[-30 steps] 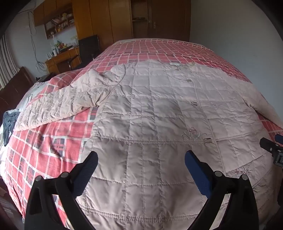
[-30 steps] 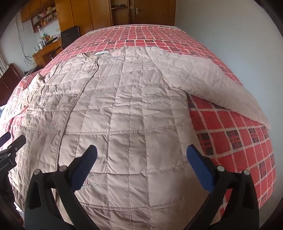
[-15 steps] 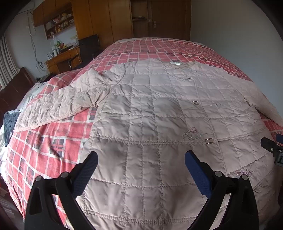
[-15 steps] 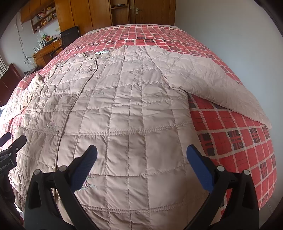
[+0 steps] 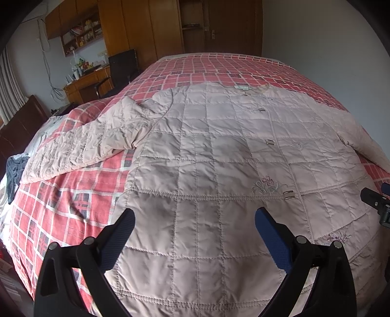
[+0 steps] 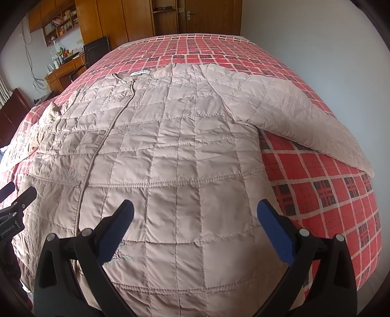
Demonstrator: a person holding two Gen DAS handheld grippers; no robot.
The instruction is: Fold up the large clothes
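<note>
one quilted beige jacket (image 5: pixel 219 156) lies spread flat, front up, across the near part of a bed covered in a red plaid bedspread (image 5: pixel 219 70). its collar with a small white label (image 6: pixel 138 72) points toward the far end of the bed, and its hem reaches the near edge under both cameras. the front placket runs down the middle with small metal clasps (image 5: pixel 269 142), and embroidered flowers (image 5: pixel 267 185) sit beside the lower clasp. one sleeve (image 5: pixel 85 148) stretches out to the left side of the bed, bunched and creased near the shoulder. the other sleeve (image 6: pixel 299 119) extends to the right, lying smoother over the plaid and reaching toward the bed's right edge.

the left gripper (image 5: pixel 195 234) hovers over the lower left panel of the jacket, its blue-padded fingers (image 5: pixel 273 241) spread wide with nothing between them. the right gripper (image 6: pixel 195 231) hovers over the lower right panel, likewise spread wide and holding nothing. whether either touches the cloth cannot be told. each gripper's tip shows at the edge of the other's view.

beyond the bed stand wooden wardrobes (image 5: pixel 146 31), a door (image 6: pixel 187 14), a desk (image 5: pixel 87 81) with small clutter, a dark chair (image 5: pixel 121 68) and wall shelves (image 5: pixel 80 34). a dark blue cloth (image 5: pixel 15 173) lies at the far left of the bed.
</note>
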